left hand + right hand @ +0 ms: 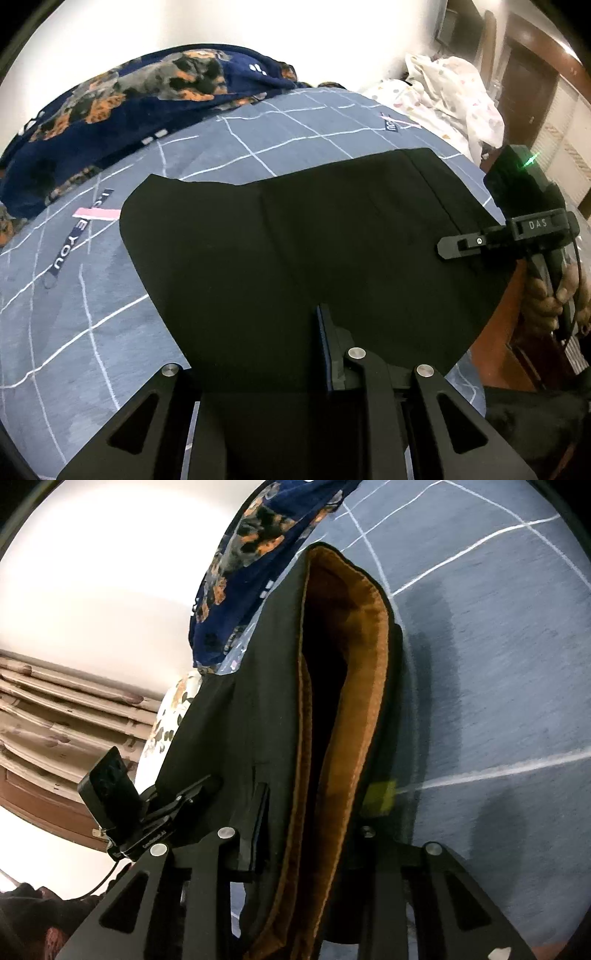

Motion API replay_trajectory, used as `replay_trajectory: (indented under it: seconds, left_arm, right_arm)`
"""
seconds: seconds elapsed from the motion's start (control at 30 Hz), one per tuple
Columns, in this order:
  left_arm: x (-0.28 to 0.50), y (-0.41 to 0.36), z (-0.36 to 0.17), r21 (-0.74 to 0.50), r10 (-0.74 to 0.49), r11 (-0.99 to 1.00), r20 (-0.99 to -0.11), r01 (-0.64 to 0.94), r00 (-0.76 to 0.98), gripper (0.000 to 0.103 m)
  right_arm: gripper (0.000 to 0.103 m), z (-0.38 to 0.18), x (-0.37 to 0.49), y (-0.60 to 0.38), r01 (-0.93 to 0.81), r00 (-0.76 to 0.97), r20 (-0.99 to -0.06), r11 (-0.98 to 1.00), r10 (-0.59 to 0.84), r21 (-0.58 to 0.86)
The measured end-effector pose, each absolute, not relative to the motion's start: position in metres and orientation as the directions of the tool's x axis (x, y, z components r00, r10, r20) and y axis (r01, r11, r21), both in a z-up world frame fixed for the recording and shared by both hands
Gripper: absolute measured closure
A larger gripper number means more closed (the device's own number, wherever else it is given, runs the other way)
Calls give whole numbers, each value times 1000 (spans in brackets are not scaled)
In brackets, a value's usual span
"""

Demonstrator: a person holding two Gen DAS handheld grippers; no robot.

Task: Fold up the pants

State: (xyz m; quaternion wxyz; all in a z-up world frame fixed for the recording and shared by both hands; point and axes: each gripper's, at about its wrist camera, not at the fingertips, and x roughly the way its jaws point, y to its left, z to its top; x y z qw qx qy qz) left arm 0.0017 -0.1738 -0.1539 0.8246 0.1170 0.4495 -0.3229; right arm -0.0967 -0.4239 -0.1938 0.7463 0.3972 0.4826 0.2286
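- Pants [295,240], black, lie spread across the grey-blue bedsheet [74,314] with its white grid lines, folded over at least once by the look of the doubled slab of cloth, though the dark fabric hides the layers.
- Folding seems partway: one broad panel lies flat, and another fold or two would be my guess at what remains before it is a tidy bundle.
- Left gripper [325,332] is clamped on the near edge of the pants; one blue-padded finger shows on top of the cloth and the fabric runs down between the jaws.
- Right gripper [314,849], seen from its own camera, is clenched on the waistband end, where the tan lining [369,646] of the pants gapes open like a mouth straight ahead of the fingers.
- From the left camera, that right tool reaches in from the right side, its tip over the far right edge of the pants, a hand [550,299] wrapped round its handle.
- Both holds sit along the same near-right side of the garment, so the cloth hangs between them.
- Beyond the pants lie a navy floral blanket [129,96] and a white dotted bundle [450,92], well clear of the work.
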Motion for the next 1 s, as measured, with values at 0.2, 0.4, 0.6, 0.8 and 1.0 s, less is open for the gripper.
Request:
replay_trajectory:
  seconds: [0.2, 0.4, 0.6, 0.8, 1.0]
  left_arm:
    - [-4, -161, -146, -83, -415, 785, -807, 614, 420, 83]
    - [-2, -141, -136, -86, -403, 819, -791, 568, 460, 83]
    - [10, -109, -124, -99, -385, 859, -773, 503, 505, 83]
    - [32, -64, -105, -85, -339, 901, -747, 425, 571, 83]
    - [64, -13, -88, -63, -275, 939, -729, 339, 627, 83]
  right_arm:
    - [77, -185, -90, -410, 22, 431, -524, 572, 735, 820]
    - [78, -171, -79, -390, -12, 413, -528, 584, 742, 812]
    - [78, -159, -66, -365, -55, 388, -533, 597, 752, 801]
    - [78, -148, -33, -326, -110, 357, -517, 584, 778, 804]
    - [78, -138, 12, -279, -173, 322, -490, 559, 810, 811]
